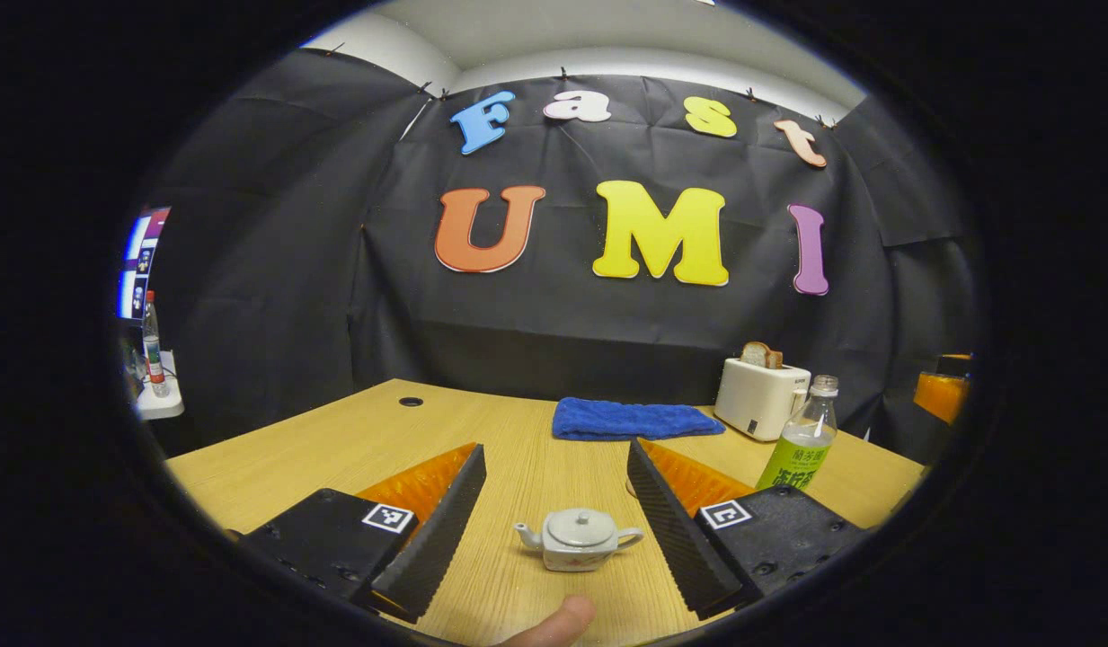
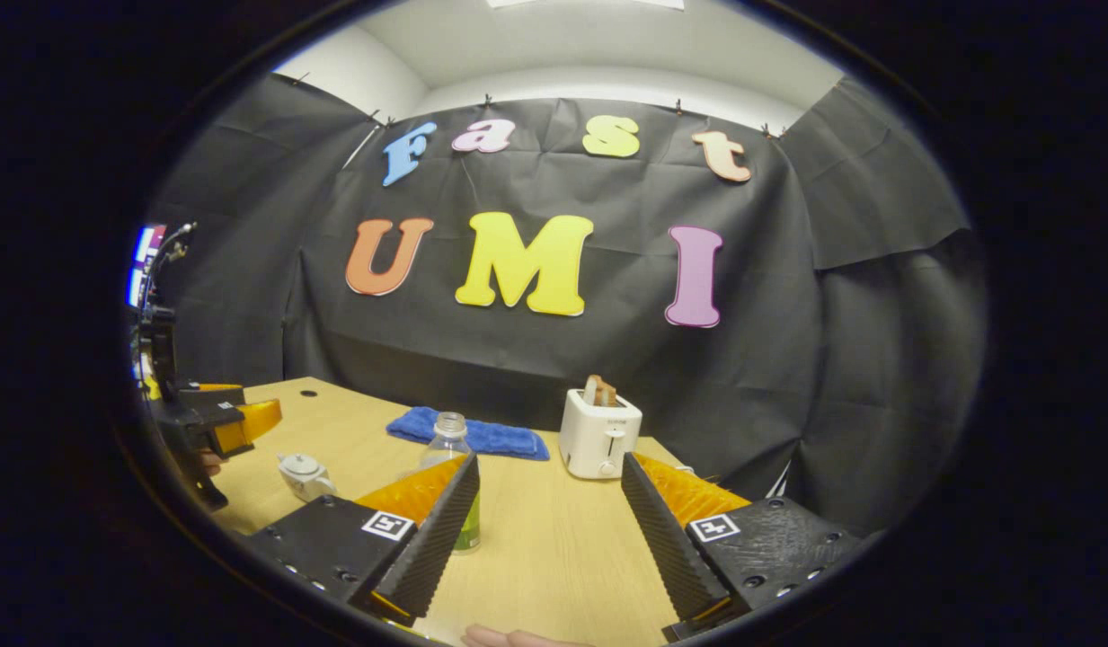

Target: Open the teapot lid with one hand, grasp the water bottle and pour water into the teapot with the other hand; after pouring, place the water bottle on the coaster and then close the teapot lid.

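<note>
On a wooden table (image 1: pixel 338 449), the left gripper (image 1: pixel 554 490) hovers with jaws apart, framing a lidded white teapot (image 1: pixel 578 539) that it does not touch. Right of the teapot stands the uncapped water bottle (image 1: pixel 805 436), with a white toaster (image 1: pixel 760 395) just behind and a blue towel (image 1: pixel 634 419) beyond. The right gripper (image 2: pixel 549 503) hangs empty with fingers spread, the bottle by its left finger (image 2: pixel 432 535).

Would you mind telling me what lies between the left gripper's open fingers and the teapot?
Only bare wooden table: in the left gripper view the teapot sits, lid on, between the left gripper's spread fingers, touching neither.
</note>
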The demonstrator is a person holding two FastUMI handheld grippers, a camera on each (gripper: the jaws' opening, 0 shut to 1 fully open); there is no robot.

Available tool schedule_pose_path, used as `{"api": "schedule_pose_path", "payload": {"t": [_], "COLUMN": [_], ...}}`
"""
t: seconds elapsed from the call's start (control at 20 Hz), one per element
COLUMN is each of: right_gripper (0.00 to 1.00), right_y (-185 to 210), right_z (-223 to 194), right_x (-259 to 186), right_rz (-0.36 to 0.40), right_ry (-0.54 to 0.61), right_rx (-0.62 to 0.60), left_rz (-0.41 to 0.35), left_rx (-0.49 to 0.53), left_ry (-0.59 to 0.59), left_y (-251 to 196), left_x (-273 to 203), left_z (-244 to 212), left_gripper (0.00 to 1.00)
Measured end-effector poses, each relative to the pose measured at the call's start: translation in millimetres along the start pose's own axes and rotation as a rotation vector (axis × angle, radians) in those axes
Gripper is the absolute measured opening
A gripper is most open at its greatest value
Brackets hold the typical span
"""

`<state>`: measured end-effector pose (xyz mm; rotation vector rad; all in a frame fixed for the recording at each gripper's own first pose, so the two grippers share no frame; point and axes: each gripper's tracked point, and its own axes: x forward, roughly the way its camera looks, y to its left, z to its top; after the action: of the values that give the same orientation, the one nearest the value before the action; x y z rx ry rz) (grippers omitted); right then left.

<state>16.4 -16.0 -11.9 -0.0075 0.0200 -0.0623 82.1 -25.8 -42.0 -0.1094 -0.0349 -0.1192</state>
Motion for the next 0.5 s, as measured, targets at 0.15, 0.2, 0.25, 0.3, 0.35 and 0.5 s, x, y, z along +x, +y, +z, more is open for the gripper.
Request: {"api": "schedule_pose_path", "payload": {"t": [0.15, 0.2, 0.25, 0.3, 0.35, 0.5], "right_gripper": [0.95, 0.95, 0.95, 0.95, 0.95, 0.95], "right_y": [-6, -8, -10, -11, -12, -12], "right_z": [-2, -5, -6, -8, -9, -13], "right_x": [4, 7, 8, 10, 11, 14], "right_rz": [-0.01, -0.013, -0.018, -0.023, -0.025, -0.023], "right_ry": [0.008, 0.013, 0.019, 0.024, 0.029, 0.042], "right_rx": [0.011, 0.013, 0.016, 0.019, 0.021, 0.029], "left_rz": [-0.004, -0.006, -0.012, -0.023, -0.024, -0.071], "left_rx": [0.07, 0.086, 0.089, 0.08, 0.071, 0.041], "left_ry": [0.059, 0.073, 0.078, 0.083, 0.083, 0.091], "left_y": [-6, -7, -9, -10, -10, -19], "left_x": [16, 19, 21, 23, 24, 29], "left_z": [-33, -40, -42, -44, -46, -52], "left_gripper": [1.0, 0.99, 1.0, 0.99, 0.99, 0.92]}}
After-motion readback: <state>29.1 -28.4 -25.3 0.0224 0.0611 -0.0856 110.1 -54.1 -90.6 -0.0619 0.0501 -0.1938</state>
